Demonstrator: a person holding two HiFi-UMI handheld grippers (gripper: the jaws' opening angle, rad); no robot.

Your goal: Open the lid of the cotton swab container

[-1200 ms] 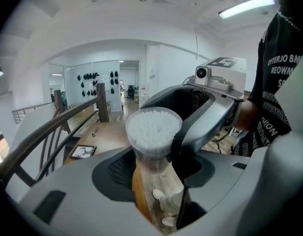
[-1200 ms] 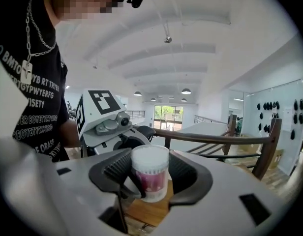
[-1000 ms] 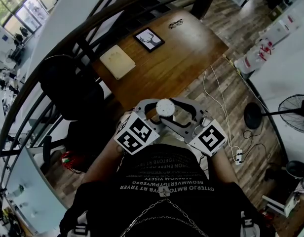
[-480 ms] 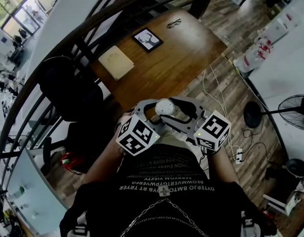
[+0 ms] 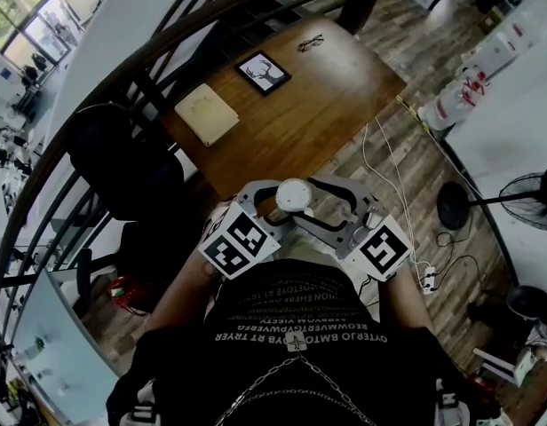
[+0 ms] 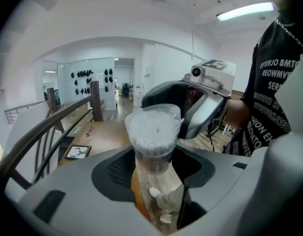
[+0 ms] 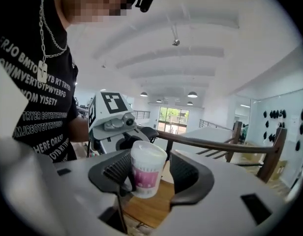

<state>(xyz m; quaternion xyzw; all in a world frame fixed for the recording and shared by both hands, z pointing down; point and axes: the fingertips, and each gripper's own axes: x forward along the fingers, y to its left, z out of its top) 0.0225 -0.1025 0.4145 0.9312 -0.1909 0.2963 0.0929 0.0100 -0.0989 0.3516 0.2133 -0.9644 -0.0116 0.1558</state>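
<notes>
The cotton swab container (image 5: 294, 195) is held up in front of the person's chest, its round white top facing the head camera. In the left gripper view its clear lid and packed swab tips (image 6: 152, 132) rise above the jaws. My left gripper (image 5: 278, 201) (image 6: 154, 166) grips the container's body, and its jaws are opening. In the right gripper view the container (image 7: 145, 176) carries a pink label and leans on one pad, with a narrow gap to the other. My right gripper (image 5: 311, 201) (image 7: 150, 173) is open around it.
A wooden table (image 5: 291, 105) lies ahead with a framed picture (image 5: 264, 71), a tan pad (image 5: 206, 112) and glasses (image 5: 311, 42). A dark curved railing (image 5: 122, 78) runs at left, a black chair (image 5: 122, 162) beside it. Cables (image 5: 384, 167) and a fan (image 5: 531, 202) are on the floor at right.
Both grippers have shifted slightly and their marker cubes have turned a little. The container stays between the two grippers at the same height.
</notes>
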